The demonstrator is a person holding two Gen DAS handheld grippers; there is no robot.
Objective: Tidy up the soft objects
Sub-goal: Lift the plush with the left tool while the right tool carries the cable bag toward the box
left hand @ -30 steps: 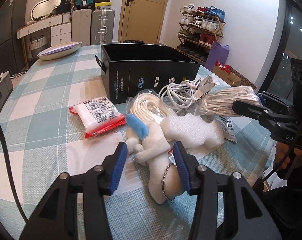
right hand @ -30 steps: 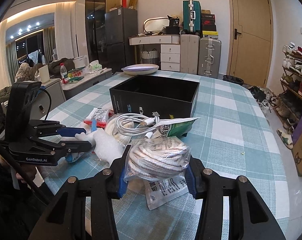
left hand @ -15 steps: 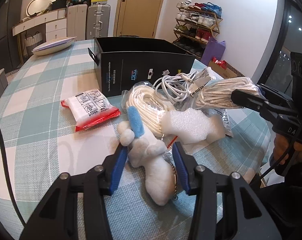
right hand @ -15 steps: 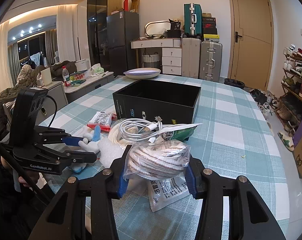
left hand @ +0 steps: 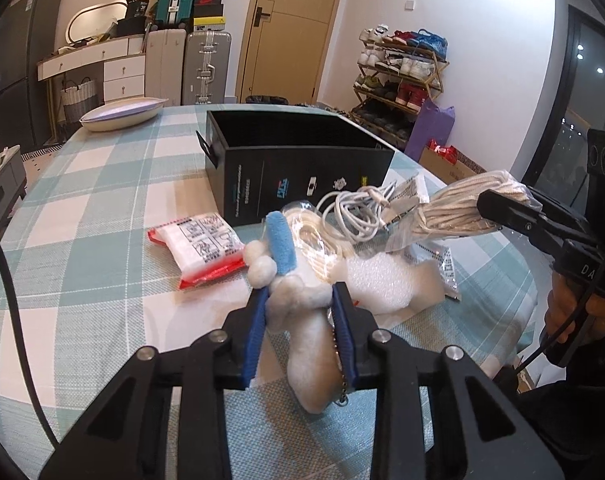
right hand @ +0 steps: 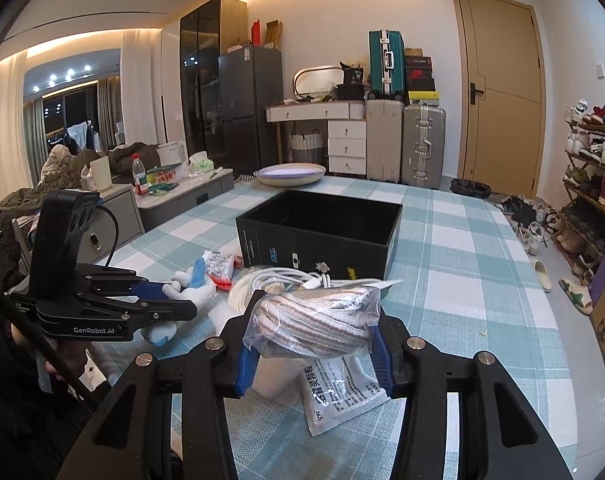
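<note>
A fluffy white plush toy (left hand: 302,320) with a blue felt ear and a bead chain is squeezed between the left gripper (left hand: 300,312)'s blue pads, whose jaws have just been closing on it; a second ago they stood apart around it. The right gripper (right hand: 314,322) clamps a crinkly clear bag of coiled white rope (right hand: 316,320). Behind both, the open black cardboard box (left hand: 298,180) on the checked tablecloth (left hand: 82,240) looks empty.
</note>
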